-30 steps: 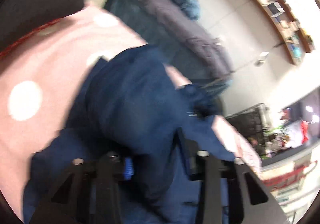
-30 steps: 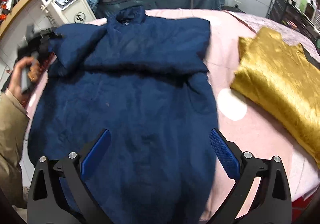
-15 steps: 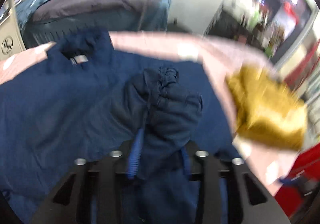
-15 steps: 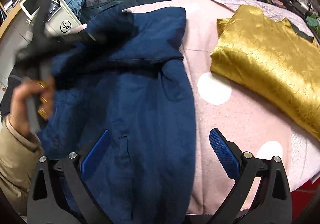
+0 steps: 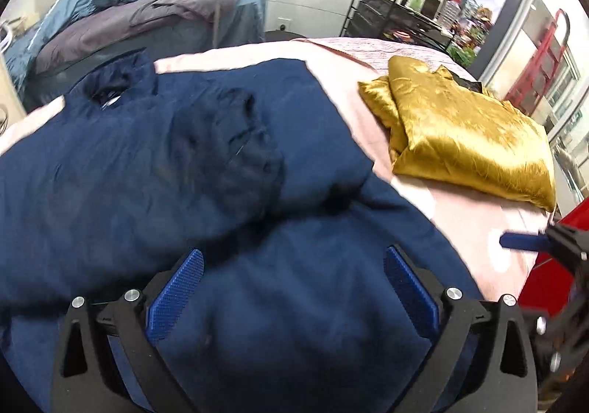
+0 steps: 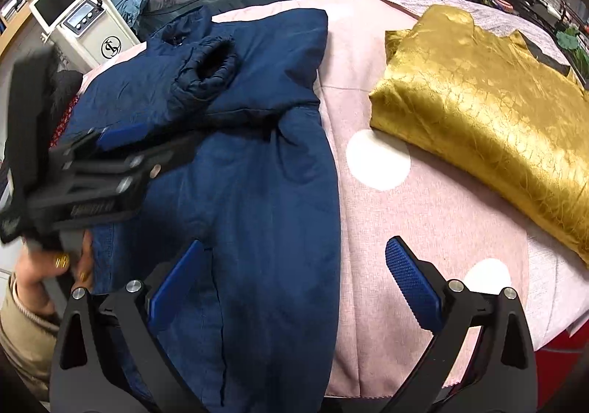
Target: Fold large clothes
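- The navy padded jacket (image 6: 235,140) lies spread on the pink polka-dot bed cover (image 6: 423,214), collar toward the far end. Both sleeves appear folded in across the chest, and one cuff (image 6: 211,63) rests puffed up just below the collar.
- The left gripper (image 5: 294,288) hovers over the jacket's middle with its jaws released and nothing between them. The folded sleeve lies just ahead of its blue pads (image 5: 176,299).
- The right gripper (image 6: 291,284) is also spread wide and empty. Its left pad hangs over the jacket's lower right edge and its right pad over bare bed cover, so the side seam runs between the jaws.
- Likely risk: the padded sleeve is springy, and the raised cuff suggests it may roll back off the chest once the body is lifted for the next fold.
- Another risk, as I judge it: the fabric looks slick and thick, so a pinch on the top layer alone could drag the jacket askew and undo the sleeve fold.
- The hem end is below both views and cannot be seen, so reaching for it would be partly blind.
- The folded gold satin garment (image 6: 478,111) lies near on the right, apart from the jacket. A wide swing of the hem could brush and ruffle it.
- The two grippers sit close together, and crossing paths could make them knock.
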The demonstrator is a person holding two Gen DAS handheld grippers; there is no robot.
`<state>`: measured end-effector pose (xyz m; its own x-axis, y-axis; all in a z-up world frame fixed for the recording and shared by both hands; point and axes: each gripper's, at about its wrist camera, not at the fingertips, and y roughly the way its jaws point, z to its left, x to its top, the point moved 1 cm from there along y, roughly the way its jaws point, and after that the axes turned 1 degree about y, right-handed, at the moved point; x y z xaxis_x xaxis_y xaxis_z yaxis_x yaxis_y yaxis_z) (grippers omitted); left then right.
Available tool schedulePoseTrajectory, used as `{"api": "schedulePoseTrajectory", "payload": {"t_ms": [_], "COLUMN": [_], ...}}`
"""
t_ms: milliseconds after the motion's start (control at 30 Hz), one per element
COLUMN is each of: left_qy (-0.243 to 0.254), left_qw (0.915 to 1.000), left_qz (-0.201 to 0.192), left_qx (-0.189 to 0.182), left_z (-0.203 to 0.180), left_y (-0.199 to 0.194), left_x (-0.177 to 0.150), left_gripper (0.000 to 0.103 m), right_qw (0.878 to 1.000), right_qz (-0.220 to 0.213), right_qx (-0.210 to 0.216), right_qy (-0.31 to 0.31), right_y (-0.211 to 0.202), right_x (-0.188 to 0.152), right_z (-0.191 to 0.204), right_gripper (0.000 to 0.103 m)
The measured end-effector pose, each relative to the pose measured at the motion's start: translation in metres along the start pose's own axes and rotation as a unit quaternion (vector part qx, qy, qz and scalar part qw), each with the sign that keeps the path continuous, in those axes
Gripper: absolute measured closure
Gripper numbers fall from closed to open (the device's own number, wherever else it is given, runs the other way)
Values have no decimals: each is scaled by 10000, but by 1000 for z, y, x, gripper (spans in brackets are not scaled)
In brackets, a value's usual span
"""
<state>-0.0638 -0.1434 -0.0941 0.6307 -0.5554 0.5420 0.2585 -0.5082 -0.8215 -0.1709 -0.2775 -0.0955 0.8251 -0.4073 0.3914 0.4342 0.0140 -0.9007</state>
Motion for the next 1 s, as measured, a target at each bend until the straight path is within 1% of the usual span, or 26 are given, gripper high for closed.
{"api": "schedulePoseTrajectory", "payload": {"t_ms": [67,133,233,333,367,433,467,533,633,733,767,833,900,1000], "left_qy": [-190,-343,-633,-1035,-1240,-1586,-1811,-2111,-2287,-2222,-2235,-2369,-2618,-2868], "left_qw": [9998,9991,9958,9872,9826,9752,9696,9608,9506,9426,9399,9379,9363,9368], "left_qz": [46,49,-24,-88,-89,-94,-131,-219,-216,-174,-141,-60,-27,-139], "left_qx": [72,236,657,1214,1380,1544,1638,1786,2090,2487,2576,2535,2340,1999], "left_z": [11,24,54,94,112,136,150,171,188,201,208,221,235,244], "left_y": [-6,-18,-42,-71,-83,-99,-109,-126,-142,-161,-169,-177,-188,-200], "left_x": [-14,-31,-52,-75,-85,-100,-109,-123,-135,-152,-163,-176,-195,-219], "left_gripper": [7,7,7,7,7,7,7,7,7,7,7,7,7,7], "right_qw": [10000,10000,9999,9998,9998,9996,9995,9992,9985,9971,9966,9954,9952,9951], "right_qz": [20,67,105,145,163,209,230,254,202,43,24,68,196,370], "right_qx": [-8,-20,-5,54,66,72,73,77,47,-12,-48,-115,-143,-200], "right_qy": [-31,-45,-57,-98,-123,-175,-206,-313,-513,-757,-824,-945,-948,-900], "right_y": [1,4,6,8,10,14,15,18,17,11,10,12,17,25], "right_x": [-1,-2,-4,-8,-10,-14,-15,-16,-14,-15,-16,-22,-31,-45], "right_z": [2,4,8,13,14,18,21,27,38,48,49,49,43,32], "right_gripper": [5,5,5,5,5,5,5,5,5,5,5,5,5,5]}}
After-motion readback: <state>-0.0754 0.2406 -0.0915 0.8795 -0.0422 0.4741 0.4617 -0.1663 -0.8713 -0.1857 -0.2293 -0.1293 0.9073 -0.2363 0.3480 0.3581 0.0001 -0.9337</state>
